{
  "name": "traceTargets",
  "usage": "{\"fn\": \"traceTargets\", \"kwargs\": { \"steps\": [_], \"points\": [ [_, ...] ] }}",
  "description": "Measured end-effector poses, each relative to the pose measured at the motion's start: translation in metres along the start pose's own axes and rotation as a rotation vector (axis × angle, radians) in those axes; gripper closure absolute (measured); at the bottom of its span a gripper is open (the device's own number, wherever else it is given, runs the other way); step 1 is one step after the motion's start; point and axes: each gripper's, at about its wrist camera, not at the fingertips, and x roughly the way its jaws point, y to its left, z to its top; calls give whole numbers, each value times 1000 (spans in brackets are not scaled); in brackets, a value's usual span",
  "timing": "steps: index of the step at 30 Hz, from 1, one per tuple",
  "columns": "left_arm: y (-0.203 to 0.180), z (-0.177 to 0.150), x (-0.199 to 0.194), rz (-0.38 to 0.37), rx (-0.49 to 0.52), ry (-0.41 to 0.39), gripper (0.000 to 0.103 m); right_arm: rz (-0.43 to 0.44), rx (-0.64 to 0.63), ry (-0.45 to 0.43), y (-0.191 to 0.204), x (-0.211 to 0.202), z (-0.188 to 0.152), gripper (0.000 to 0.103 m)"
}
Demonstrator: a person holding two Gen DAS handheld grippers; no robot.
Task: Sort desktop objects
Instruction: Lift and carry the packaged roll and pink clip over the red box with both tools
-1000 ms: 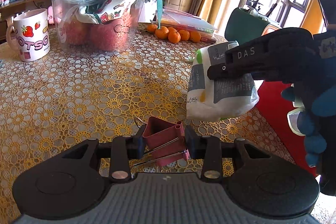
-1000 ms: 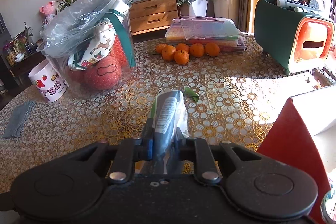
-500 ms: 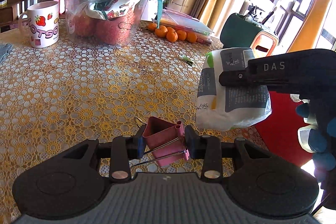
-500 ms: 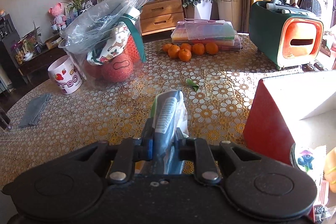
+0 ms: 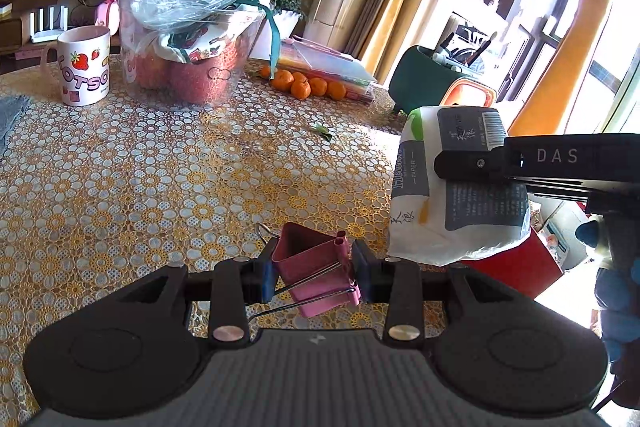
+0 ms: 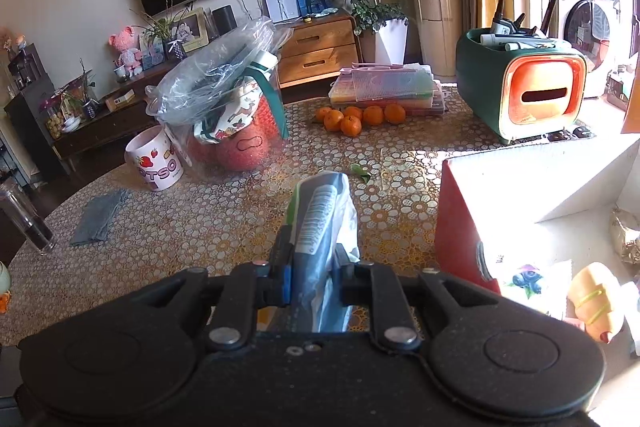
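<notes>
- Jaws of our left gripper are clamped on a pink clip, held above the table.
- Our right gripper pinches a tissue pack, also off the table; in the left view the pack hangs right of the clip.
- Near right we see a red box; far off stand a mug, a bagged tub, oranges and a green holder.
</notes>
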Motion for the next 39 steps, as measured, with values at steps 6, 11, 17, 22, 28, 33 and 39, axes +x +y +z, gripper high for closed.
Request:
{"fn": "traceTargets", "kwargs": {
  "steps": [6,11,17,22,28,33,39],
  "points": [
    [-18,0,-15,-8,13,-13,66,0,20,-23,-13,-26,-3,85],
    [-34,0,-23,-12,28,-19,66,-9,42,-48,-29,-47,-4,85],
    [-57,1,-30,-21,50,-30,66,-19,48,-87,-50,-71,-5,85],
    [-81,2,-32,-32,81,-37,66,-31,63,-110,-72,-88,-7,85],
    [-112,2,-26,-55,123,-32,66,-56,101,-138,-104,-104,-11,85],
    [-141,4,-18,-83,162,-25,66,-82,129,-161,-132,-115,-10,85],
    [-181,9,-2,-118,219,-8,66,-125,161,-186,-165,-124,-7,85]
  ]
}}
